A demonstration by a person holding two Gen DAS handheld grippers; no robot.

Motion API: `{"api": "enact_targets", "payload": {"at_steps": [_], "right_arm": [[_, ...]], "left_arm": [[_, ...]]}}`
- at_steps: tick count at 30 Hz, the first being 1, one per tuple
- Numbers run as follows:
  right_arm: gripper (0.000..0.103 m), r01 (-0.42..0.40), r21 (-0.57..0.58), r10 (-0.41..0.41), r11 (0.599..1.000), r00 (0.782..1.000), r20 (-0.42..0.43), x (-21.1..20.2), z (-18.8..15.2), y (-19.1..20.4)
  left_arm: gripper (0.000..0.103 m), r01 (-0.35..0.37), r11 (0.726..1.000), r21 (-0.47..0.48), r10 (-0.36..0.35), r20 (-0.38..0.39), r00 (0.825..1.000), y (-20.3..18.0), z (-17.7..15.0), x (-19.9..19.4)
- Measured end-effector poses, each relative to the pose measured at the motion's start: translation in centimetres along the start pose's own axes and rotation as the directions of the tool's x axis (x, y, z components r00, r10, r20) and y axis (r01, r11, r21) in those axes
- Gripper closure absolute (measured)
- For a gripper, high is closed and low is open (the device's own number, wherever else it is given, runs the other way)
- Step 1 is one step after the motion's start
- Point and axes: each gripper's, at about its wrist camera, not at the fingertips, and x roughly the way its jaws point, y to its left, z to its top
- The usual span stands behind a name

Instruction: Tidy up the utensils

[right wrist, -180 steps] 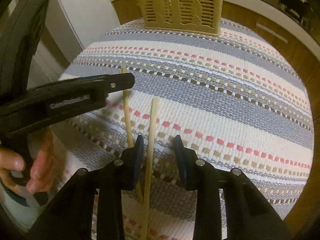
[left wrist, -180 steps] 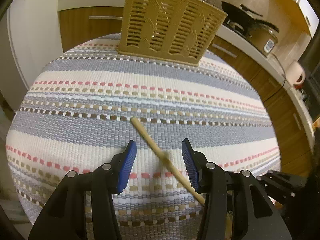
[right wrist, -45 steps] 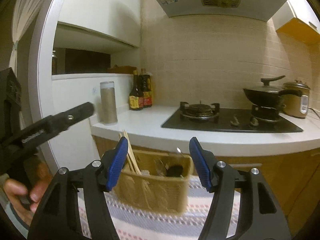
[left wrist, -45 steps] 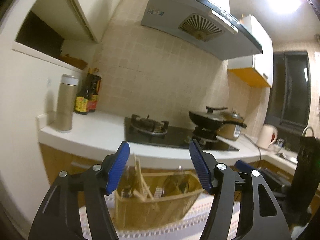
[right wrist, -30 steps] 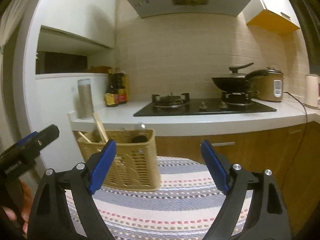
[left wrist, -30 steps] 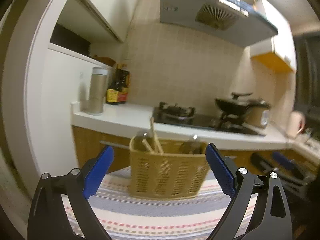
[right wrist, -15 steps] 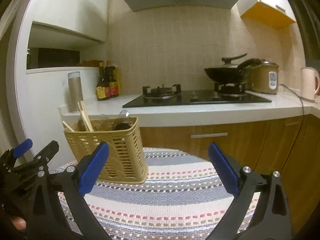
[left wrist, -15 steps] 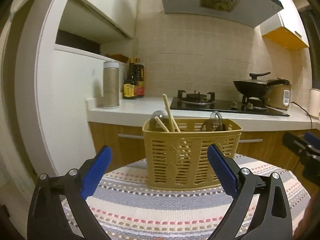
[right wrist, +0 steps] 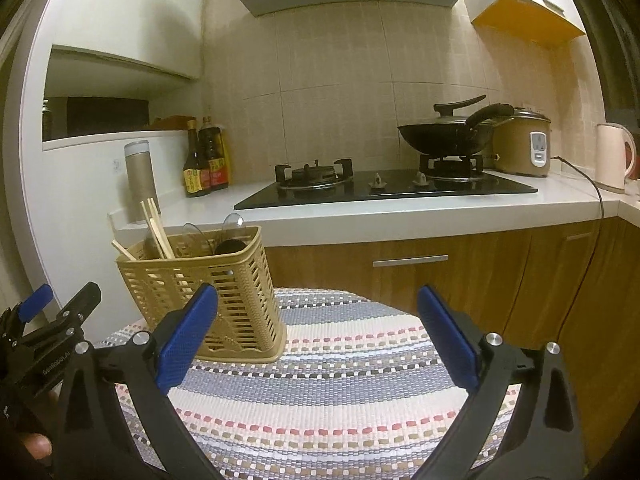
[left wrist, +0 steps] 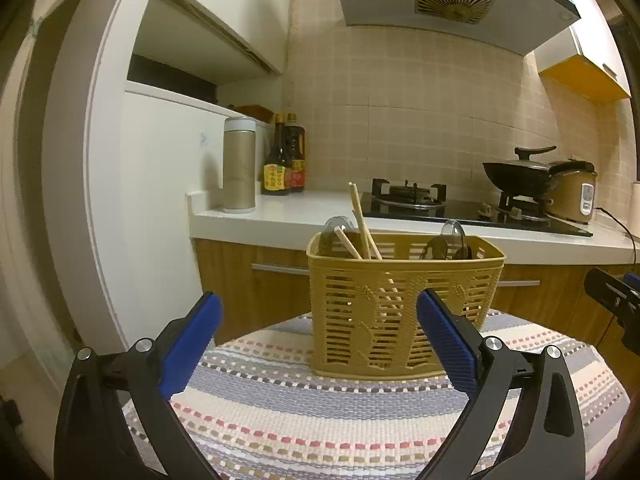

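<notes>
A tan slotted utensil basket [left wrist: 404, 304] stands upright at the far side of the striped table mat [left wrist: 320, 412]. Wooden chopsticks [left wrist: 360, 220] lean in its left part and clear spoons [left wrist: 452, 236] stand in its right part. The basket [right wrist: 208, 288] and its chopsticks [right wrist: 154, 226] also show left of centre in the right wrist view. My left gripper [left wrist: 320, 344] is wide open and empty, level with the basket and short of it. My right gripper [right wrist: 316, 340] is wide open and empty, to the basket's right.
Behind the table runs a white counter [left wrist: 288, 216] with a gas hob [right wrist: 380, 188], a black wok [right wrist: 448, 132], a rice cooker [right wrist: 520, 144], sauce bottles [left wrist: 284, 156], a steel flask [left wrist: 239, 164] and a kettle [right wrist: 612, 156]. Wooden cabinets [right wrist: 440, 264] stand below.
Both grippers have opened wide, drawn back from the basket and levelled off. The chopsticks that lay on the mat six seconds ago now stand in the basket.
</notes>
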Motion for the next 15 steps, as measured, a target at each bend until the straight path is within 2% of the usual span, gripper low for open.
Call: {"api": "enact_targets", "payload": {"at_steps": [15], "right_arm": [[0.008,0.015,-0.029,-0.015,0.999,1.000,-0.006,0.13,-0.24,0.64]], "left_arm": [[0.008,0.033,0.999,-0.006,-0.033,-0.019,0.999,-0.21,-0.16,0.12]]}}
